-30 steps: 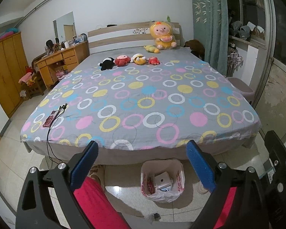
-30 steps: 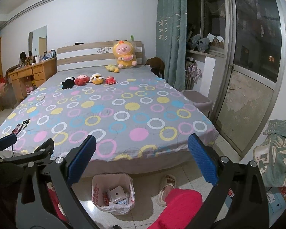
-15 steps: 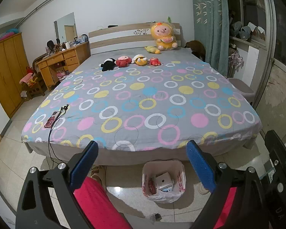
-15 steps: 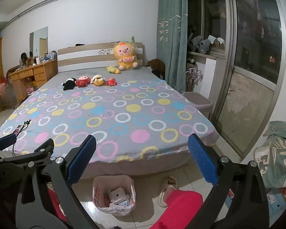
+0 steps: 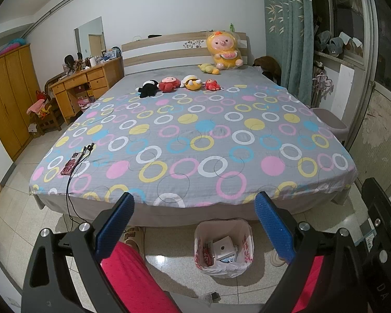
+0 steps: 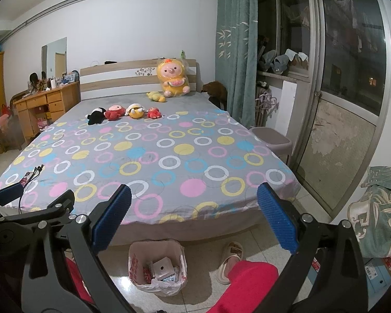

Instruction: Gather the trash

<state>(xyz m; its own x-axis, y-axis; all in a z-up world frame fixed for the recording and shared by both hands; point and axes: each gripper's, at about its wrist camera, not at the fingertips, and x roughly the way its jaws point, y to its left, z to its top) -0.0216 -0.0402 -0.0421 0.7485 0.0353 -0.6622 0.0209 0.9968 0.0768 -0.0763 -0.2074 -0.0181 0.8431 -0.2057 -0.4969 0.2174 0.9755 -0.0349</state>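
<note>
A white trash bag (image 5: 223, 247) holding a small white box and wrappers stands on the tiled floor at the foot of the bed; it also shows in the right wrist view (image 6: 157, 267). My left gripper (image 5: 194, 228) is open and empty, held above the floor in front of the bag. My right gripper (image 6: 194, 223) is open and empty, to the right of the left one. A small scrap of litter (image 5: 213, 297) lies on the floor near the bottom edge of the left wrist view.
The bed (image 5: 195, 140) with a ring-patterned sheet fills the middle, with plush toys (image 5: 179, 83) near the headboard and a phone with cable (image 5: 71, 163) at its left corner. Slippers (image 6: 230, 260) lie by the bag. A desk (image 5: 86, 83) and wardrobe (image 5: 7, 99) stand left; a stool (image 6: 271, 140) stands right.
Both grippers have risen and tilted slightly, so the bed and bag sit lower in view. Both stay open and empty.
</note>
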